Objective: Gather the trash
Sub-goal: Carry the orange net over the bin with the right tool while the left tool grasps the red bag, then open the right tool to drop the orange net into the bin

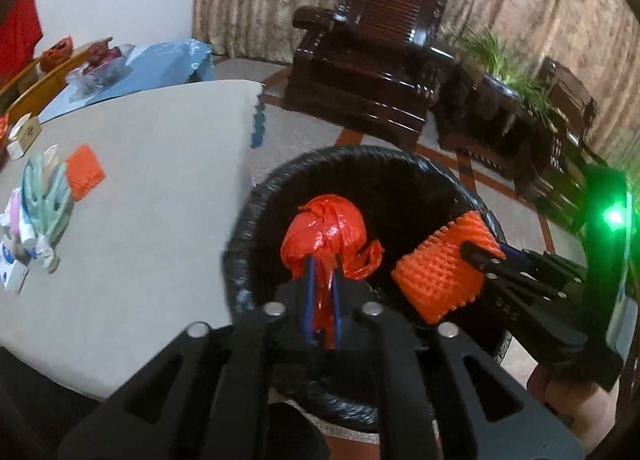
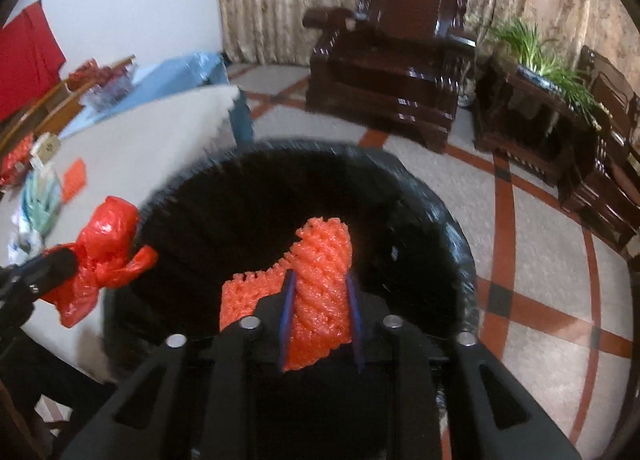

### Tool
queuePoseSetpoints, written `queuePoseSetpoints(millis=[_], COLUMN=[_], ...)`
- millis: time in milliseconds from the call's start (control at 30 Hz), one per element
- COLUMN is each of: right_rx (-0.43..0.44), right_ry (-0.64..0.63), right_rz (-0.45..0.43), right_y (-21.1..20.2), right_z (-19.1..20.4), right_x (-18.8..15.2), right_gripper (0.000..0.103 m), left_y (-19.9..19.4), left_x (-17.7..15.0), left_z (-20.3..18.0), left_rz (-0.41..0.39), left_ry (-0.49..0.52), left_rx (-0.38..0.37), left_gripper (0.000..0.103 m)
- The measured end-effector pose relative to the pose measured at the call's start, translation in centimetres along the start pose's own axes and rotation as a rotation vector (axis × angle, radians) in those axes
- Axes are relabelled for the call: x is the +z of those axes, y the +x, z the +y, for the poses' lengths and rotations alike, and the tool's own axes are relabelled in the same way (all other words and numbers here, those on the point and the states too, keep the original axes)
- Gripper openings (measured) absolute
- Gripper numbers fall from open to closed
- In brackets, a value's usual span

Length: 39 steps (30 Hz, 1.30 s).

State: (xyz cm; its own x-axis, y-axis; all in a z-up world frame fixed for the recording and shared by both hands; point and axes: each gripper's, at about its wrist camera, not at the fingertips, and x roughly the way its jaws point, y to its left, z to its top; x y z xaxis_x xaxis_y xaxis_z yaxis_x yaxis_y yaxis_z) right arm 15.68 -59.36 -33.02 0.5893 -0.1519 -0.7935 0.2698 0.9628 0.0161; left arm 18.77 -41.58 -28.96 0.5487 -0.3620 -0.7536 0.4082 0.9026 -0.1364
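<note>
Both grippers are hanging over the bin (image 1: pixel 360 164), each carrying one piece of trash. My left gripper (image 1: pixel 322 300) is pinching a red bag (image 1: pixel 324 236) by its twisted tail; the blue pads are lying close against the plastic, with the balled bag sticking out above the bin's dark mouth in the middle of the left view. My right gripper (image 2: pixel 320 316) is holding an orange net (image 2: pixel 320 284), a foam fruit sleeve, between pads that are standing a little way apart. Whether they are pressing the net or only cradling it, I cannot tell. In the right view the net is sitting low in the centre, over the black liner.

Judging from this, I am about to drop these two pieces: both are over the opening and neither is inside yet. Nothing else is showing inside the bin, though its depths are too dark to read.

More is waiting. On the table (image 1: pixel 160 188), at the left of the left view, a second orange net (image 1: pixel 85 171) is lying flat, and just beside it a heap of wrappers (image 1: pixel 36 216) is lying with small boxes near the edge. So I am judging the job partly done, with another trip to the table to come.
</note>
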Motion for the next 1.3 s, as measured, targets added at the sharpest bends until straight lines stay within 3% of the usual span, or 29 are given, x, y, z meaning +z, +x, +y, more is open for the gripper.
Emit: queuePoseSetpoints(millis=[33, 67, 300, 367, 500, 633, 967, 1167, 1300], right_rx=[-0.012, -0.025, -0.026, -0.018, 0.022, 0.120, 0.310, 0.350, 0.364], right_ry=[0.002, 0.002, 0.030, 0.027, -0.008, -0.027, -0.178, -0.262, -0.274], right_rz=[0.006, 0.012, -0.006, -0.021, -0.078, -0.113, -0.106, -0.107, -0.105], right_y=[0.2, 0.3, -1.6, -2.5, -4.9, -6.6, -6.7, -5.6, -4.7], right_z=[-0.2, -0.5, -0.4, 0.3, 3.9, 9.3, 24.1, 30.9, 33.6], right_x=[-0.1, -0.3, -1.0, -0.6, 0.5, 1.5, 1.7, 1.2, 1.7], right_gripper=[0.040, 0.041, 0.044, 0.048, 0.056, 0.064, 0.065, 0.065, 0.065], left_y=[0.2, 0.3, -1.3, -2.5, -4.5, -6.4, -9.7, -8.5, -6.3], left_x=[-0.1, -0.3, -0.2, -0.1, 0.1, -0.3, -3.5, -4.9, -5.1], left_z=[0.0, -0.2, 1.9, 3.7, 9.7, 15.6, 31.5, 36.4, 37.8], left_rz=[0.001, -0.003, -0.026, -0.051, -0.068, -0.077, -0.067, -0.058, -0.028], left_ry=[0.009, 0.015, 0.019, 0.008, -0.066, -0.152, -0.366, -0.435, -0.444], left_rx=[0.005, 0.009, 0.023, 0.056, 0.134, 0.215, 0.453, 0.529, 0.522], left_gripper=[0.037, 0.047, 0.058, 0.073, 0.075, 0.075, 0.079, 0.079, 0.079])
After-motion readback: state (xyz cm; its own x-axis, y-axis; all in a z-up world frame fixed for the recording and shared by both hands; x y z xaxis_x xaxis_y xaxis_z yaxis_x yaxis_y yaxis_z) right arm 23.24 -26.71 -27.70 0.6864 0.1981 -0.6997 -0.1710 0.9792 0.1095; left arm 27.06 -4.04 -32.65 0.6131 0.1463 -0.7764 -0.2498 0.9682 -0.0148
